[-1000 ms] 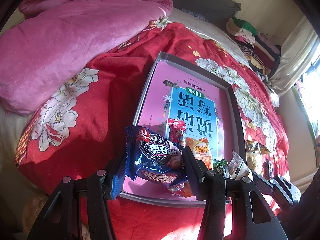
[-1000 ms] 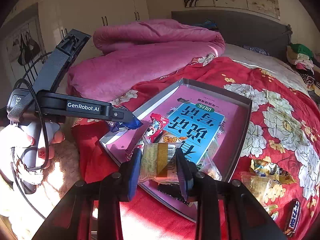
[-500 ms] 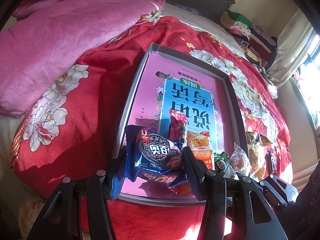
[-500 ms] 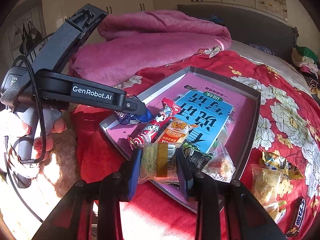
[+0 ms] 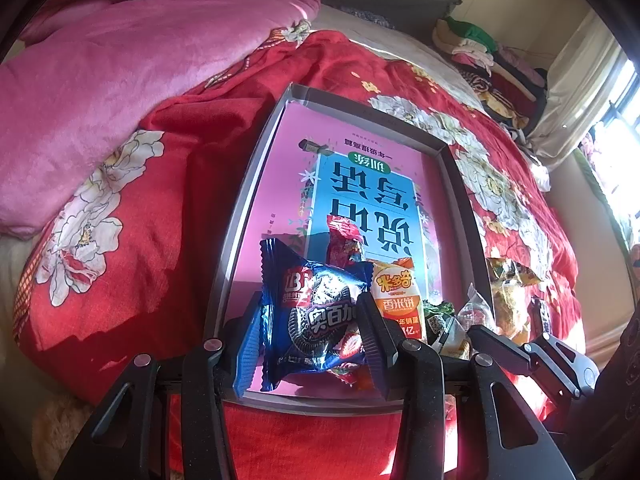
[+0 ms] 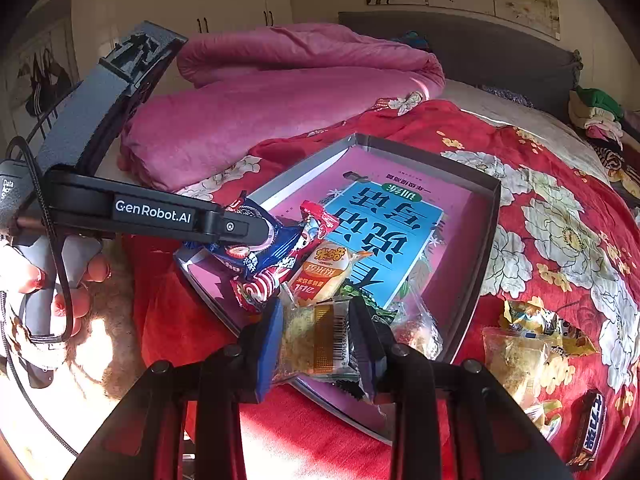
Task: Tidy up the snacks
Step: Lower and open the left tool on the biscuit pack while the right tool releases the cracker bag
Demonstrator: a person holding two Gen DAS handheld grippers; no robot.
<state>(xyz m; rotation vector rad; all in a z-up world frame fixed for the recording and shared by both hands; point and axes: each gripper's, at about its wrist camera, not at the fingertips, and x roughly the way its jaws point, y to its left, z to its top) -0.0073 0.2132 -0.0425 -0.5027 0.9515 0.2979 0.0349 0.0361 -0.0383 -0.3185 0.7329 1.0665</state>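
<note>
Left wrist view: my left claw (image 5: 316, 332) is closing on the blue cookie pack (image 5: 312, 312), its pads pressed to the wrapper, over the near end of the tray (image 5: 240, 216). An orange pack (image 5: 396, 300) lies just right of it.

Right wrist view: my right claw (image 6: 320, 344) is clenched on a clear snack pack (image 6: 316, 340) above the tray's near edge; loose snacks (image 6: 532, 332) lie on the bed (image 6: 560, 216) to its right.
</note>
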